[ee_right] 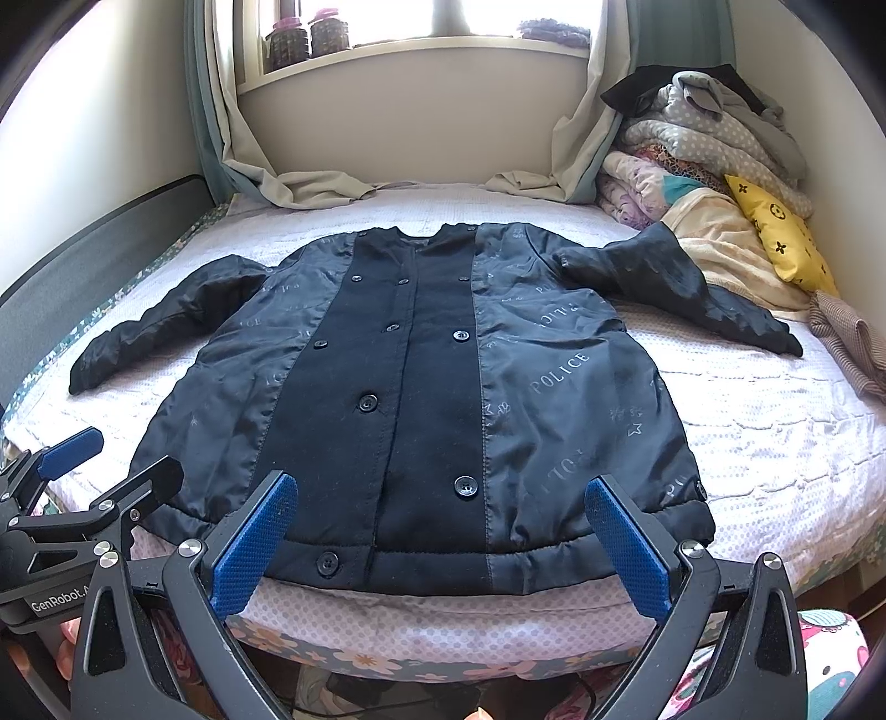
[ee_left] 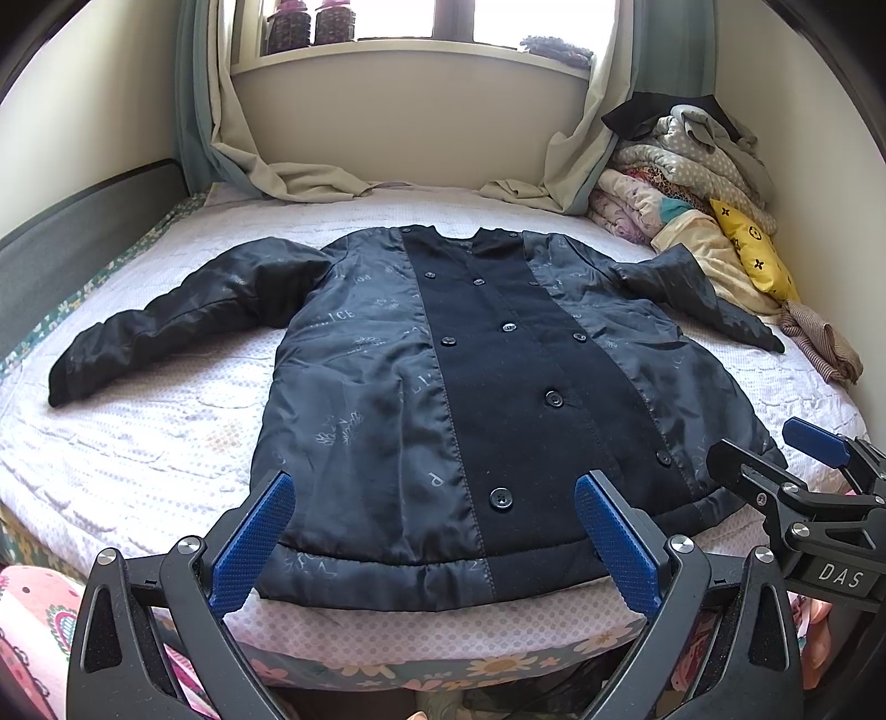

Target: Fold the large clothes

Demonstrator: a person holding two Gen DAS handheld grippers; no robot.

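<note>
Coat (ee_left: 498, 387) flat on bed (ee_left: 138, 443), window (ee_left: 432, 22) behind

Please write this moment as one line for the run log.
stage: before first fold | jacket: flat on bed, sleeves spread | left gripper: open, at hem | right gripper: open, at hem

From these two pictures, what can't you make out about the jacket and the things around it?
- Jacket hem: partly hidden behind the left gripper fingers, left wrist view; likewise behind the right gripper, right wrist view.
- Jacket underside: against the bed, both views.
- Jars on the windowsill: contents too small, backlit.
- Folded bedding pile: lower layers covered.
</note>
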